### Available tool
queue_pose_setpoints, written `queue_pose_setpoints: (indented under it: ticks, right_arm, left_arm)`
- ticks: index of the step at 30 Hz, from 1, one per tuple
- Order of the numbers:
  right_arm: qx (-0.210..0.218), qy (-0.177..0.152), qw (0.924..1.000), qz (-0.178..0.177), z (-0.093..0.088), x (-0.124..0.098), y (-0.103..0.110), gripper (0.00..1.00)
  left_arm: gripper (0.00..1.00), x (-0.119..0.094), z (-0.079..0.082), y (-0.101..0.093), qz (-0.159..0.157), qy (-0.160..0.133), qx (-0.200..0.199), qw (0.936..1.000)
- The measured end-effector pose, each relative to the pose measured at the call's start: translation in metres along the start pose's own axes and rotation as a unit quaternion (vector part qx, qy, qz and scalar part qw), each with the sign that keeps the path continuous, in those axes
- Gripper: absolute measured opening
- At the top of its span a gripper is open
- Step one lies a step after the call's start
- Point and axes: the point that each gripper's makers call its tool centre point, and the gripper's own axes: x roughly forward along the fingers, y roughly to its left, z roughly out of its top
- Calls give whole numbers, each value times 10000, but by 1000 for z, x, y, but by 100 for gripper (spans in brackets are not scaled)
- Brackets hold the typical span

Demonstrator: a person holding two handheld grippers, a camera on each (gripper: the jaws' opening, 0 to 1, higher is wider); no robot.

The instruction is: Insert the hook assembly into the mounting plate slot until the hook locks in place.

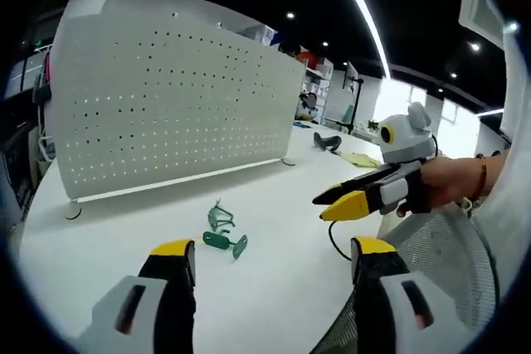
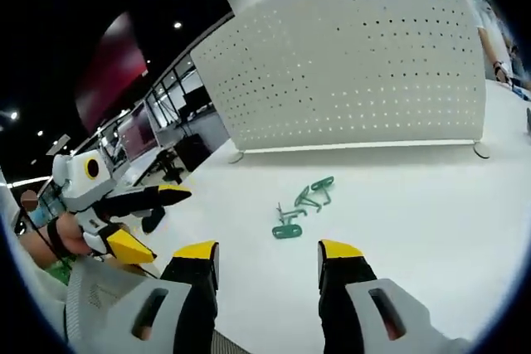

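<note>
Both grippers hover above the white table (image 1: 274, 205), jaws spread and holding nothing: the left gripper (image 1: 274, 259) near the front edge, the right gripper (image 2: 267, 253) beside it, gripped by a hand (image 1: 448, 181) wearing a bracelet. Two green hook pieces (image 2: 300, 206) lie loose mid-table, well short of the upright white pegboard (image 1: 166, 105) standing toward the far edge.
</note>
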Motion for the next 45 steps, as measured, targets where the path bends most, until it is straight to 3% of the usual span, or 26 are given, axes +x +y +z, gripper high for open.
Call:
queue_pose_setpoints:
  ticks: [8,18,35,45]
  right_arm:
    - [361,76,9993,53,-5,17,1,46]
    - [518,267,9983,-10,-10,32,-5,44]
    - [806,596,9949,126,-25,58,0,42]
    - [1094,826,9906,18,-33,72,-3,40]
  left_arm:
    - [80,-2,6,4,111,-122,26,9999]
    - [80,-3,10,8,228,-291,-109,9993]
    - [80,-6,9,11,333,-334,-151,9988]
    - [79,-11,9,11,339,-343,-166,9987]
